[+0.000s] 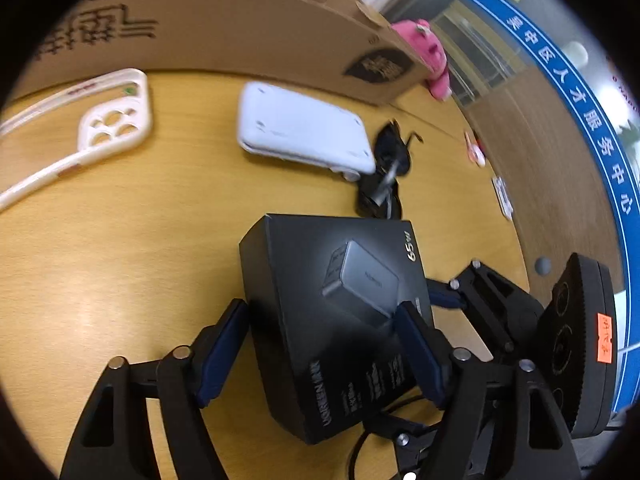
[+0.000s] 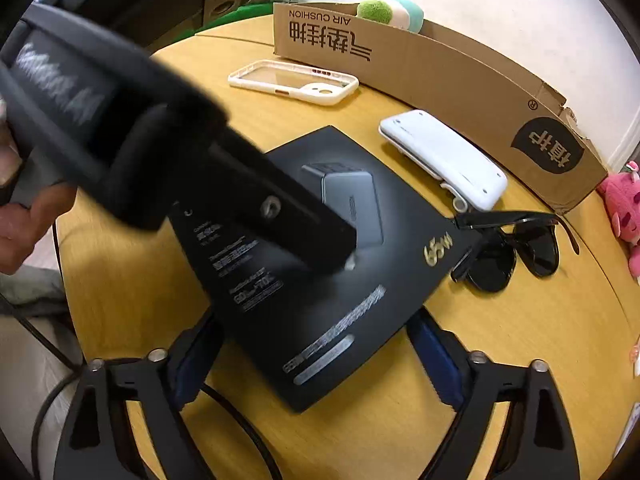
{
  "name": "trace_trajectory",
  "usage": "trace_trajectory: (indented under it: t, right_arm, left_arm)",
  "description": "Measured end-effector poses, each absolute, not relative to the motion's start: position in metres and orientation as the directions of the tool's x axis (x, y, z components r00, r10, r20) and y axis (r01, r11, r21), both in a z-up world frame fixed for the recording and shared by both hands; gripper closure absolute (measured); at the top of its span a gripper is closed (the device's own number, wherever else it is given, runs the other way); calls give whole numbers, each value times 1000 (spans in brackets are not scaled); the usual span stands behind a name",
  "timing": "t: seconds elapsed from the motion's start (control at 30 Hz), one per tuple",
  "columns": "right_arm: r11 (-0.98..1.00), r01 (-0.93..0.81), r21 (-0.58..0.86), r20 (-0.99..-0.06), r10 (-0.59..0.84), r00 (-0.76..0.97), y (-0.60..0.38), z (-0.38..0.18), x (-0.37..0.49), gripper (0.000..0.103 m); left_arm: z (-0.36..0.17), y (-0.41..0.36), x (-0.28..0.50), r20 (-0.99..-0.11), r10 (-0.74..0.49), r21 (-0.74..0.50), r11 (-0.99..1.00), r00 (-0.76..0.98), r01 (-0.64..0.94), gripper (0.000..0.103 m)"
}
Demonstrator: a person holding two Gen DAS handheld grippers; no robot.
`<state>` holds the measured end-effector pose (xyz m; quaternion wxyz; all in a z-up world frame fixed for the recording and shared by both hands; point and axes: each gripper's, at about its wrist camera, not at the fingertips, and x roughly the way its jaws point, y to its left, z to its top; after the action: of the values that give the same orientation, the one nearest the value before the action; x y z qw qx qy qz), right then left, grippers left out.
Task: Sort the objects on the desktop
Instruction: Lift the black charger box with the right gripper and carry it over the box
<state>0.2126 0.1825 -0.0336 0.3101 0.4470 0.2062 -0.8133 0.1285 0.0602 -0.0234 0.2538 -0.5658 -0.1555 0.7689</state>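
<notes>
A black charger box (image 1: pixel 340 312) marked 65W lies on the yellow wooden table (image 1: pixel 120 240). My left gripper (image 1: pixel 320 344) is open, its blue-padded fingers on either side of the box's near end. The right wrist view shows the same box (image 2: pixel 320 280) with my right gripper (image 2: pixel 316 356) open around its near corner, and the left gripper's body (image 2: pixel 160 152) reaching over the box top. A white power bank (image 1: pixel 304 132), a white phone case (image 1: pixel 108 120) and black sunglasses (image 2: pixel 516 248) lie beyond the box.
A long cardboard box (image 2: pixel 440 72) stands along the table's far side with a green and white plush (image 2: pixel 388 12) inside. A pink plush toy (image 2: pixel 624 208) sits at the right edge. A black cable (image 2: pixel 240 420) runs under the right gripper.
</notes>
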Motion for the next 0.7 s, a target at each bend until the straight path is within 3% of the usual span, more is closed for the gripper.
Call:
trace_trajectory:
  t: [0.23,0.7]
  right_arm:
    - [-741,658,-134,-826,-283,-487,170,-14,217,18]
    - [-765,527,-369,-556,-273,-785,124,111,201,18]
  left_arm:
    - [23,47,126,-755,541,-478,-841,-371,-254,32]
    - [174,16,93,-552,483,-272,-875,-679,-401,32]
